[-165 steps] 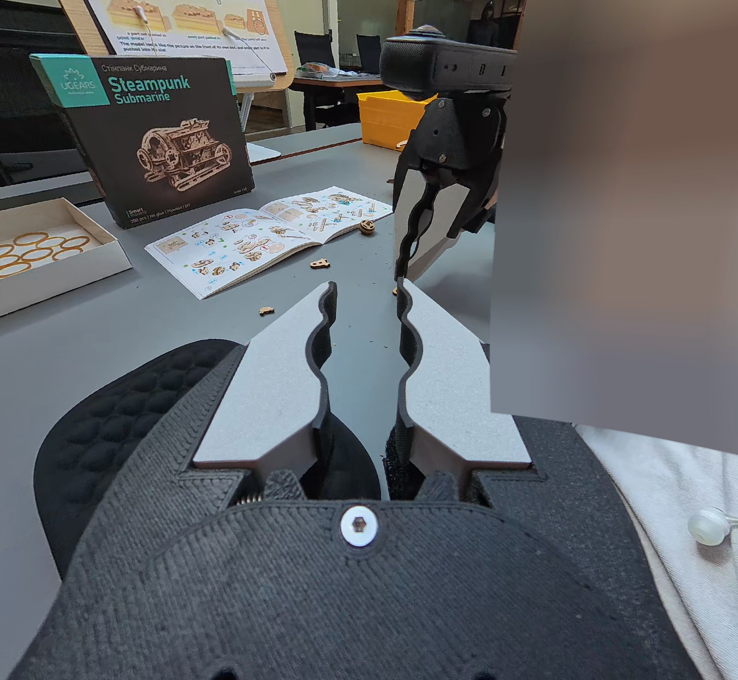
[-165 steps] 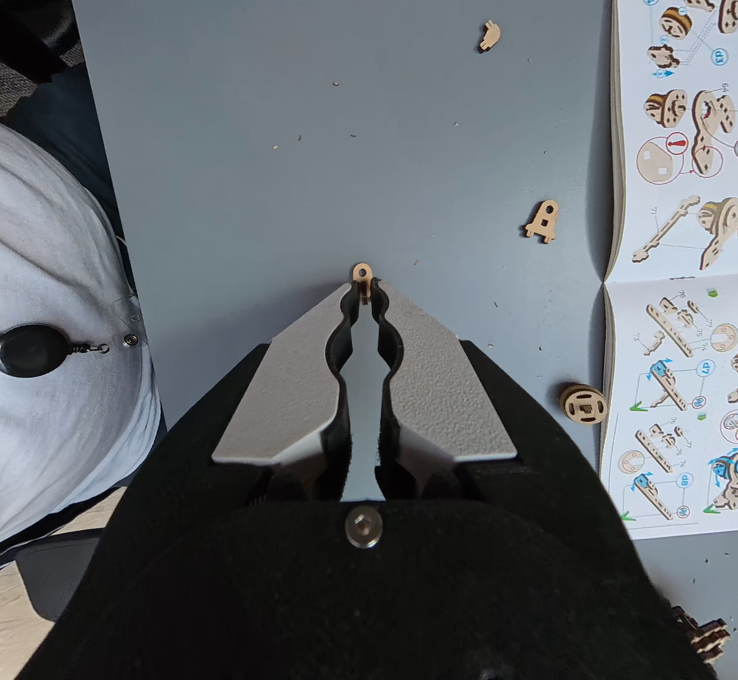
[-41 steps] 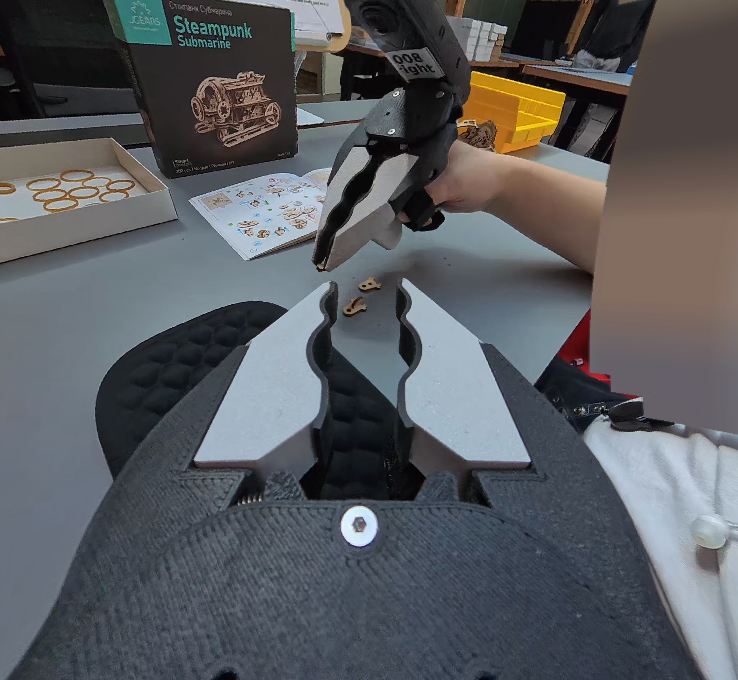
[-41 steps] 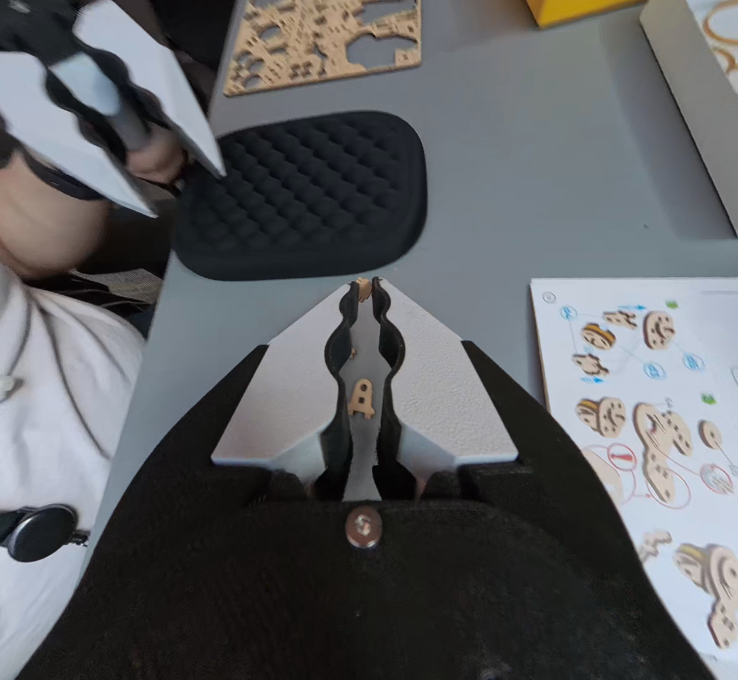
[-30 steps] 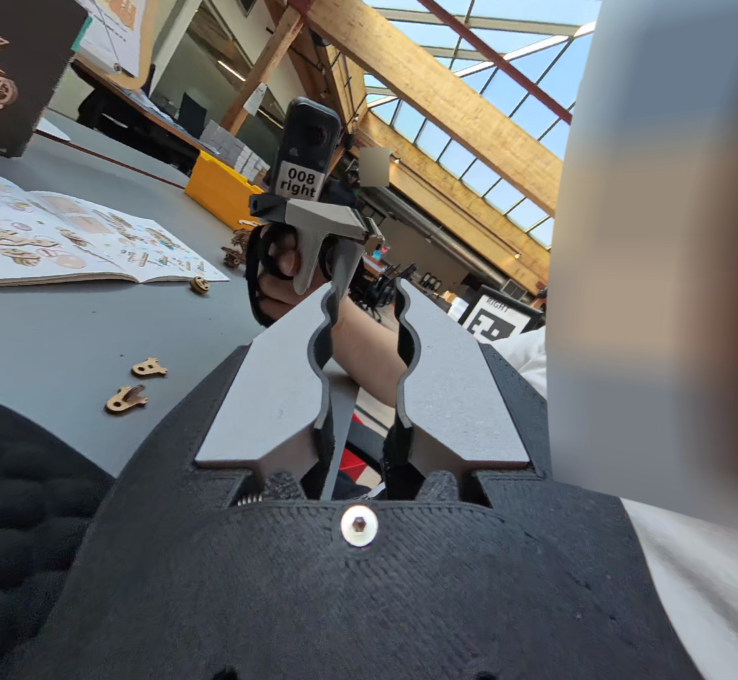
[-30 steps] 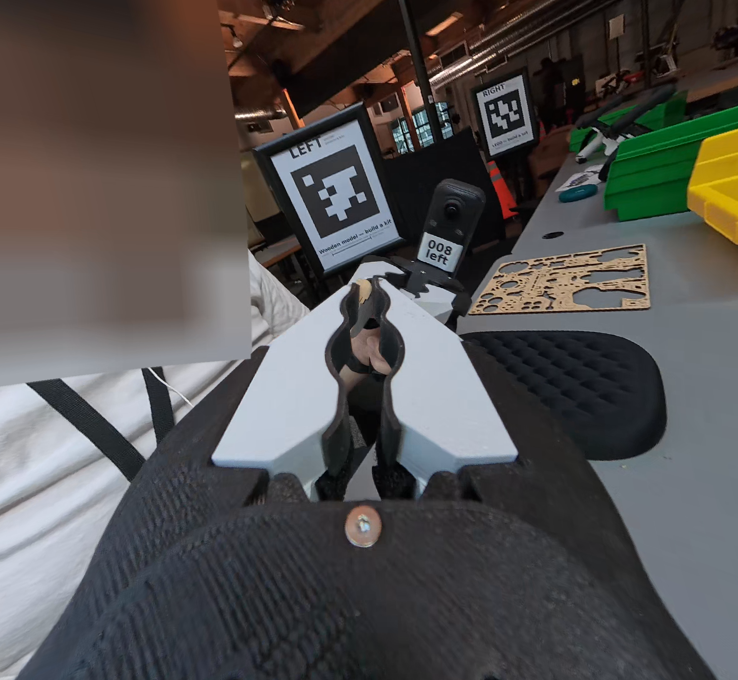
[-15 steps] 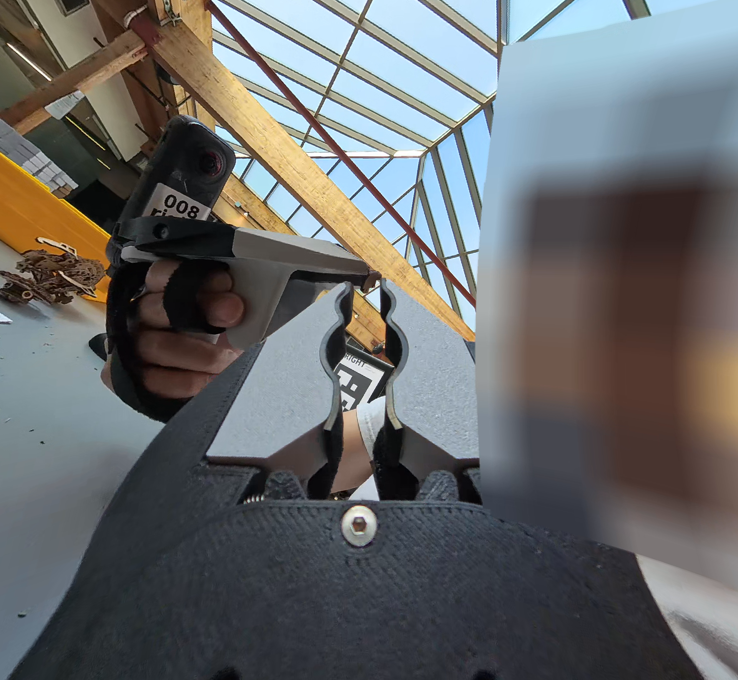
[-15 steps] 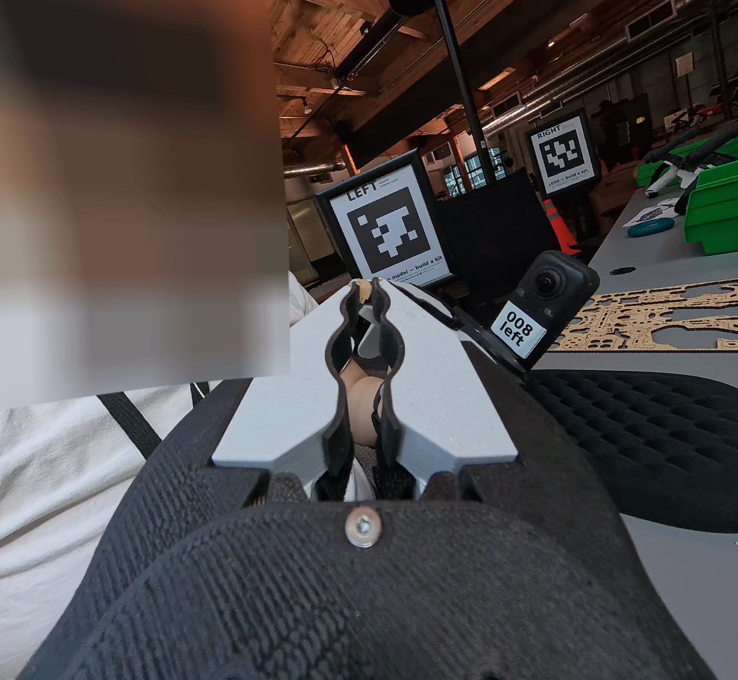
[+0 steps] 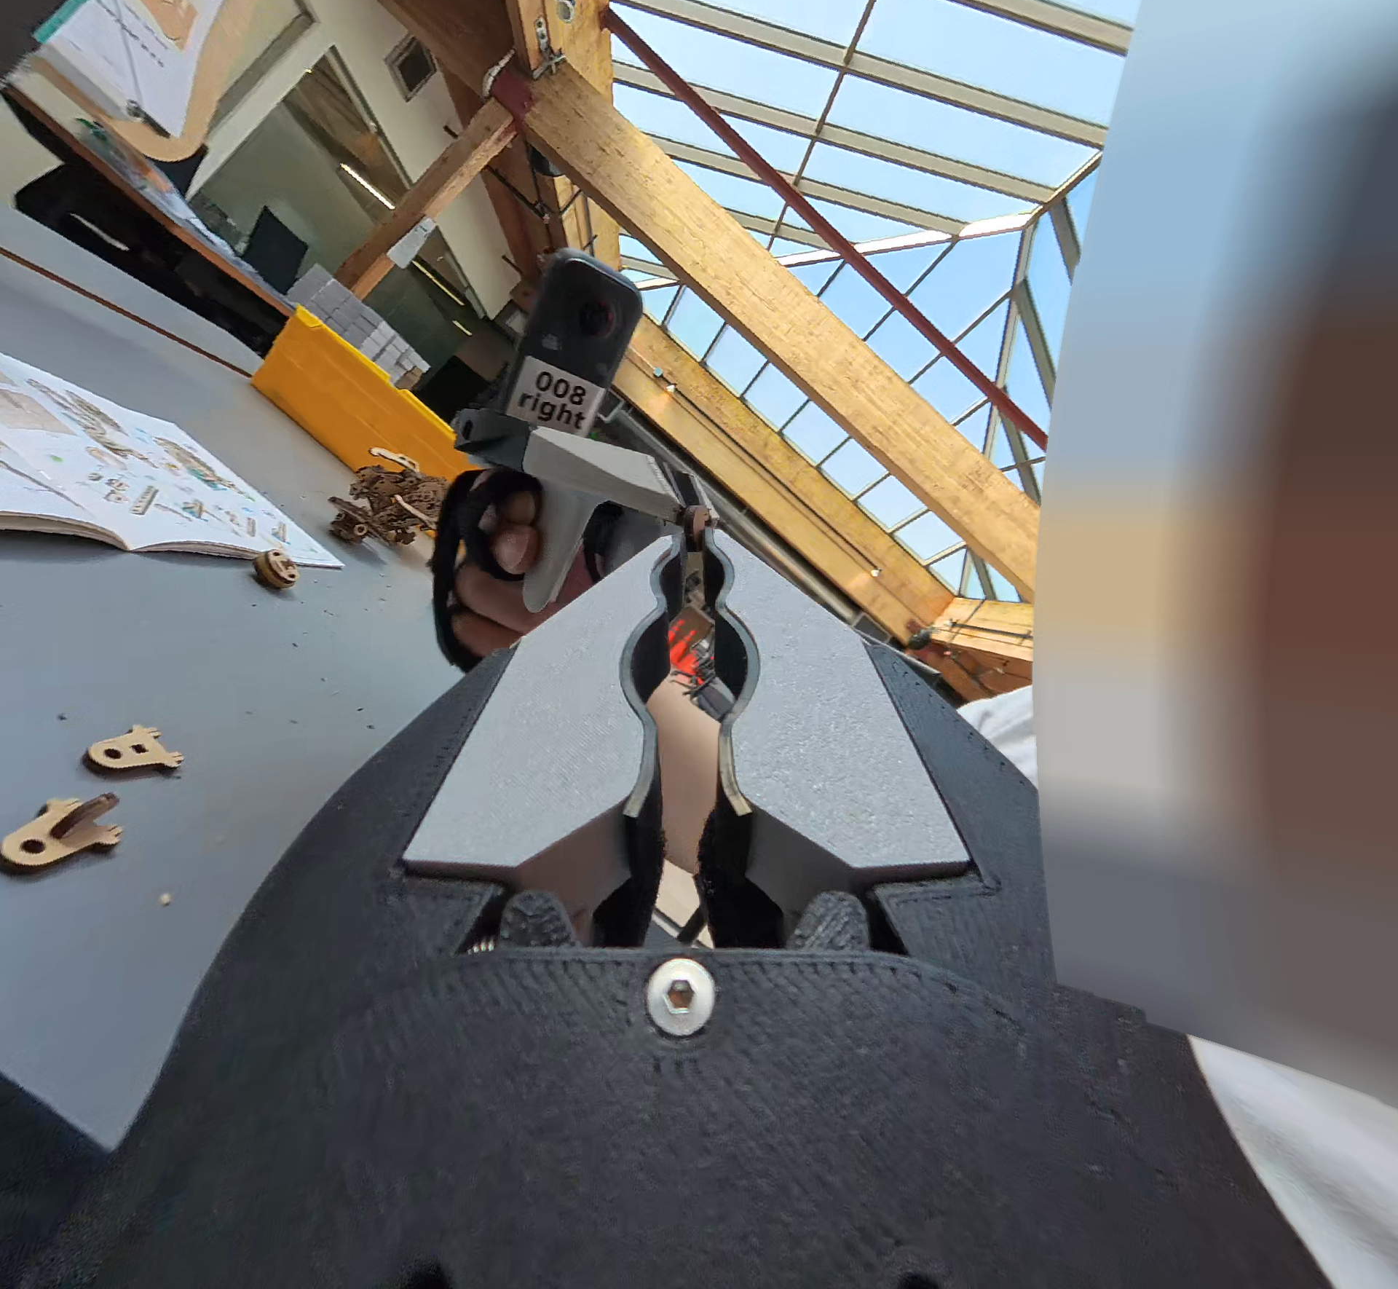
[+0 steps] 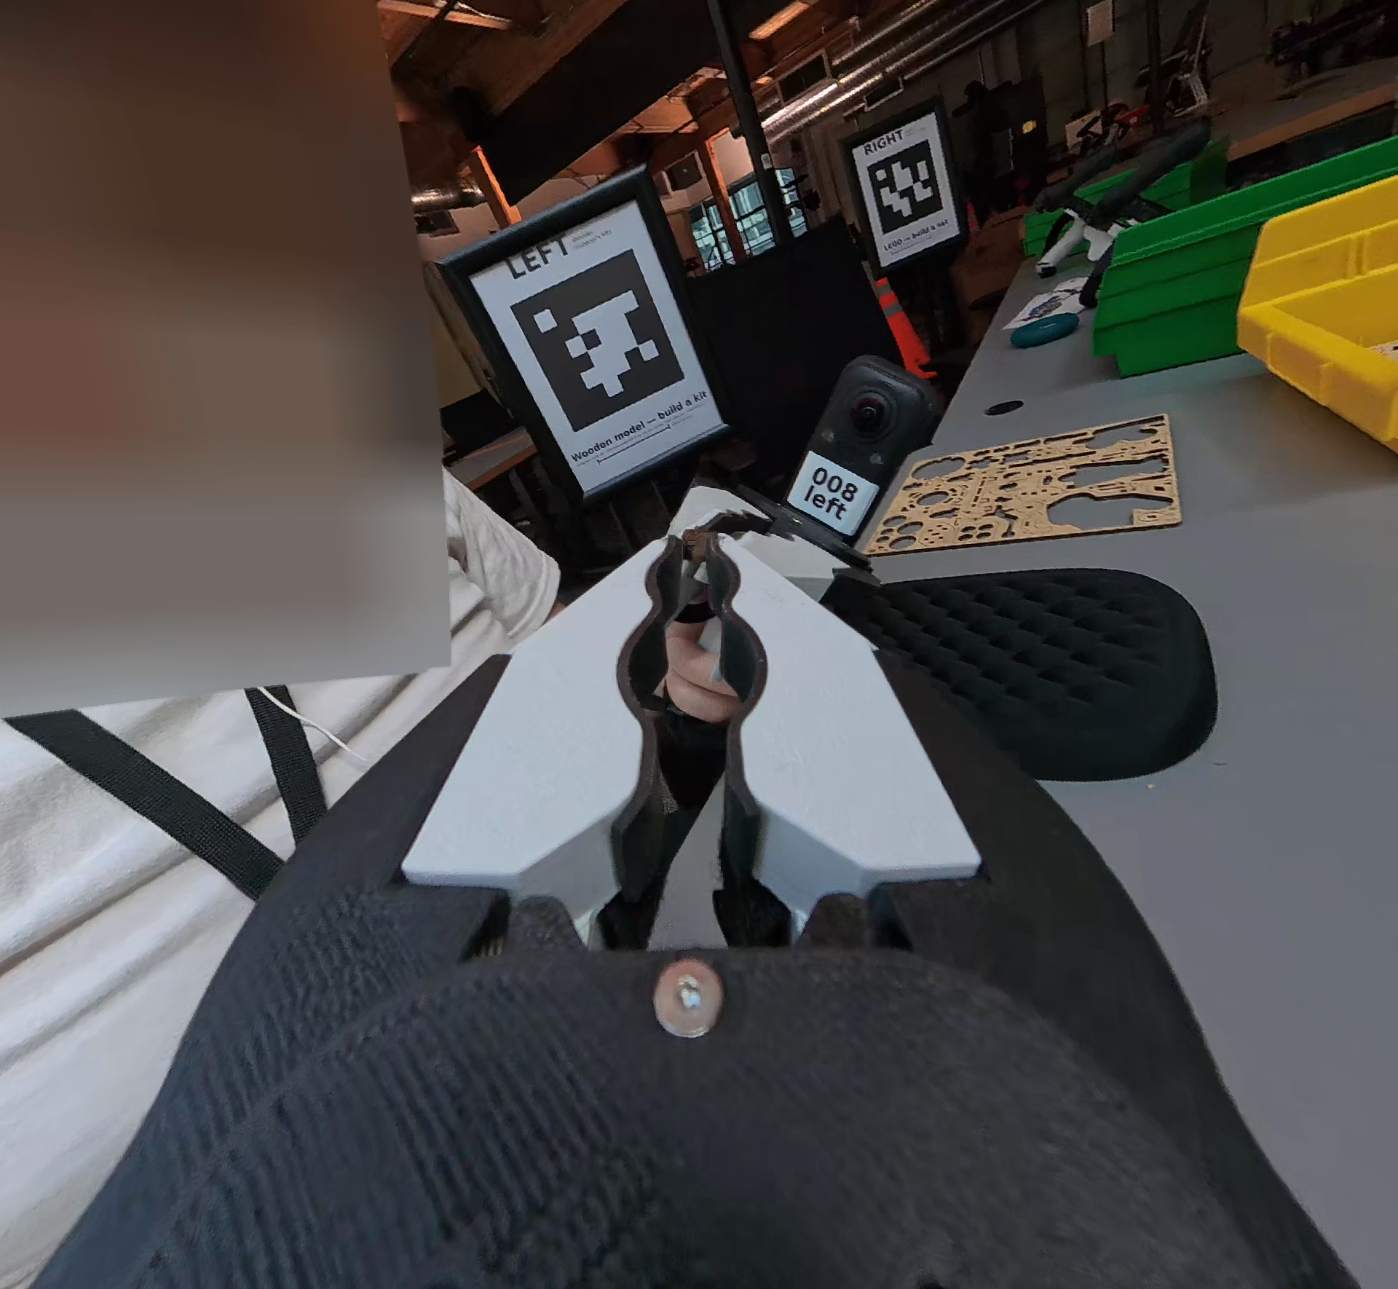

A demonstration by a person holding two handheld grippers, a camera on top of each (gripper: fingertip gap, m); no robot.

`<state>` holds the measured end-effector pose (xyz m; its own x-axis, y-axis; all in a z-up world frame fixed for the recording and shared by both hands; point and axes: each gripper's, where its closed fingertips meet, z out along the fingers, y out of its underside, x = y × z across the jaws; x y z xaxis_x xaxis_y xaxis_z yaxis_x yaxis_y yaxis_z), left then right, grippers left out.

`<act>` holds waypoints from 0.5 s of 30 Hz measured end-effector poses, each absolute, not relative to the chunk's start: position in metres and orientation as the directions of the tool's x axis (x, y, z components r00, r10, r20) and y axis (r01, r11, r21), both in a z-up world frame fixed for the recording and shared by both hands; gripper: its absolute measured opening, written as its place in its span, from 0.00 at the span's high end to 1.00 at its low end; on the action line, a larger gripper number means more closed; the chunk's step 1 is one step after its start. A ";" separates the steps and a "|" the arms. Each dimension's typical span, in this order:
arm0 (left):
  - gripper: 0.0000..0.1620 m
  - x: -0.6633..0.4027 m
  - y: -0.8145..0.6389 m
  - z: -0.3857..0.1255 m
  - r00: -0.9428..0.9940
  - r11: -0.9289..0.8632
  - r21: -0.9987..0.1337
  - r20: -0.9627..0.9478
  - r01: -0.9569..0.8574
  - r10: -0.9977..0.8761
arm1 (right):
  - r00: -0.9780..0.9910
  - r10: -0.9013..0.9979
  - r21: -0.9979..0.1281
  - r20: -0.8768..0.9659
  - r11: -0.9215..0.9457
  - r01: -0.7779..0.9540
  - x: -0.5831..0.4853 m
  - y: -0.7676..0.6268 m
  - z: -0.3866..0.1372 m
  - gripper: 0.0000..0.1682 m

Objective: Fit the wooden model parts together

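While both claws meet tip-to-tip above the table edge (image 10: 976, 375), each (image 9: 692, 534) (image 10: 700, 545) pinches a small wooden piece (image 9: 696, 519).

A small round brown wooden disc (image 9: 697, 519) sits pinched at meeting fingertips, while two flat tan wooden cut-out pieces (image 9: 133, 750) (image 9: 57, 831) lie side by side on the grey table (image 9: 227, 685).

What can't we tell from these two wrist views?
- Wooden part at the gripper tips: too small, shape unclear in both views.
- Left gripper: whether it grips that part or only touches it.
- Parts pile: far off, pieces indistinct.
- Cut-out sheet: partly behind the camera.
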<state>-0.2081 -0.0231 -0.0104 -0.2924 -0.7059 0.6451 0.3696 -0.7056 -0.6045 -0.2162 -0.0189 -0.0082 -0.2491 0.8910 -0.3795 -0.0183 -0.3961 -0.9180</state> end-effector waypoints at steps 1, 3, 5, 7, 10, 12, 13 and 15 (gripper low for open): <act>0.99 -0.208 -0.020 -0.015 -0.236 -0.686 -0.626 0.651 0.371 -0.722 | -0.176 0.921 -0.935 -0.346 -0.354 -0.016 -0.214 -0.014 -0.010 0.96; 0.99 -0.208 -0.015 -0.023 -0.138 -0.660 -0.660 0.662 0.360 -0.737 | 0.013 0.984 -0.984 -0.177 -0.177 -0.007 -0.208 -0.007 -0.011 0.97; 0.99 -0.206 -0.013 -0.032 -0.055 -0.654 -0.684 0.676 0.323 -0.735 | 0.160 0.985 -0.994 0.066 0.050 0.101 -0.202 -0.008 -0.016 0.97; 0.99 -0.202 -0.012 -0.044 0.037 -0.649 -0.711 0.681 0.272 -0.731 | 0.225 0.930 -0.936 0.290 0.227 0.268 -0.199 -0.012 -0.023 0.97; 0.99 -0.198 -0.009 -0.058 0.163 -0.631 -0.747 0.663 0.208 -0.731 | 0.222 0.835 -0.809 0.503 0.365 0.461 -0.195 -0.014 -0.031 0.97; 0.99 -0.196 -0.009 -0.066 0.219 -0.628 -0.759 0.650 0.168 -0.727 | 0.196 0.787 -0.724 0.586 0.399 0.564 -0.192 -0.015 -0.041 0.95; 0.99 -0.195 -0.010 -0.069 0.239 -0.629 -0.763 0.645 0.150 -0.726 | 0.175 0.765 -0.677 0.620 0.410 0.611 -0.190 -0.015 -0.049 0.95; 0.99 -0.192 -0.010 -0.078 0.288 -0.635 -0.765 0.636 0.109 -0.716 | 0.134 0.711 -0.583 0.690 0.436 0.686 -0.188 -0.016 -0.063 0.94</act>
<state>-0.1925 -0.0104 -0.0785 0.2877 -0.7160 0.6361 0.1094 -0.6352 -0.7645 -0.1884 -0.0162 -0.0631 0.1342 0.7114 0.6898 0.6858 0.4358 -0.5829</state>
